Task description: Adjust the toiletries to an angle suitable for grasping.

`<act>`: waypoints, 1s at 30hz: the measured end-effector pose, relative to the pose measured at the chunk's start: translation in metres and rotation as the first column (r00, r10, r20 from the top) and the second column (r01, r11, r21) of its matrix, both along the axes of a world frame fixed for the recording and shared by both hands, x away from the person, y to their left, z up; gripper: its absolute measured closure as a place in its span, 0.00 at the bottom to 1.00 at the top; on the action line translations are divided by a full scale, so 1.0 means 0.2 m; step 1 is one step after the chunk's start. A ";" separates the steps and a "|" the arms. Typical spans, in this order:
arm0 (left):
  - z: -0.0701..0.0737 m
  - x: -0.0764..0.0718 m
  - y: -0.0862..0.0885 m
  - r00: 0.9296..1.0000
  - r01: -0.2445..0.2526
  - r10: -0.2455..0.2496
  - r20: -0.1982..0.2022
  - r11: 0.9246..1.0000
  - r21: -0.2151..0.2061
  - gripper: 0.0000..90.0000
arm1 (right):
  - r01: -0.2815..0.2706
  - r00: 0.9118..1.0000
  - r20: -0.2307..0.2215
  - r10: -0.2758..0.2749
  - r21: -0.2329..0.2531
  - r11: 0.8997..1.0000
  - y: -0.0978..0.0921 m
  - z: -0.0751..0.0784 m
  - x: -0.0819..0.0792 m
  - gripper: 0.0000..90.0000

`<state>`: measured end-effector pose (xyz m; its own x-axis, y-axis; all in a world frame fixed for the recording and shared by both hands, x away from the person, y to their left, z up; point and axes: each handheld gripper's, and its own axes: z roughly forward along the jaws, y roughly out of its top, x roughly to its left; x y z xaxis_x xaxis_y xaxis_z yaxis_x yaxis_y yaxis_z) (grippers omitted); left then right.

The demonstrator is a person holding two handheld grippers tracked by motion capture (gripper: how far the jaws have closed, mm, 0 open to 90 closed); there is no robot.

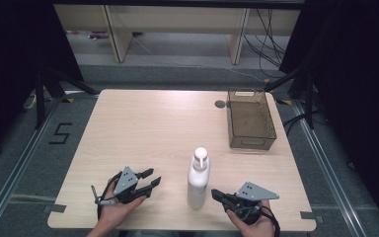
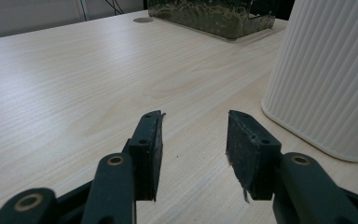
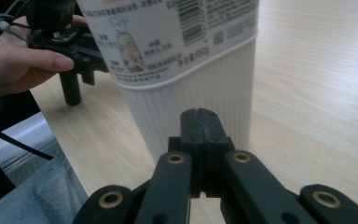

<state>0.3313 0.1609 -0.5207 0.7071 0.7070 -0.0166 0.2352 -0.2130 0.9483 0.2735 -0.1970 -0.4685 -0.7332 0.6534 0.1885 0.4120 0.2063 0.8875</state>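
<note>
Approach step: bottle (image 1: 198, 177) stands upright near the table (image 1: 143, 128) front edge between my empty grippers, left gripper (image 1: 149, 179) jaws apart, right gripper (image 1: 217, 194) pinched closed; next, open right and close in.

White ribbed bottle (image 1: 198, 178) (printed label, black barcode); pale woodgrain table (image 1: 143, 128); olive-brown mesh basket (image 1: 250, 120); 2 black grippers.

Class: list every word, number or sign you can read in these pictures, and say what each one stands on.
"5": marked in black on the grey floor, left of the table.
Label of the white bottle: small print, a barcode, a square code and a bottle drawing, all too small to read.
</note>
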 end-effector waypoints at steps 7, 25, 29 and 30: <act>0.00 0.00 0.00 1.000 0.002 -0.002 0.000 1.000 -0.001 0.62 | -0.023 1.000 -0.020 0.023 0.013 1.000 0.05 0.02 -0.01 1.00; 0.00 0.00 0.07 1.000 -0.026 0.026 -0.012 1.000 -0.010 0.61 | -0.067 0.997 0.024 0.068 -0.009 0.998 0.17 0.03 0.03 1.00; 0.00 0.00 0.08 0.999 -0.037 0.036 -0.018 0.999 -0.008 0.61 | -0.049 0.999 0.007 0.049 0.005 0.999 0.23 0.03 0.03 1.00; 0.00 0.00 0.09 0.999 -0.038 0.038 -0.016 0.999 -0.010 0.61 | -0.034 0.999 0.036 0.035 -0.026 0.999 0.25 0.04 0.04 1.00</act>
<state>0.3322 0.1784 -0.5210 0.6794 0.7329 -0.0356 0.2584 -0.1936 0.9464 0.2807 -0.1478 -0.4614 -0.7614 0.6319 0.1450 0.3718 0.2425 0.8961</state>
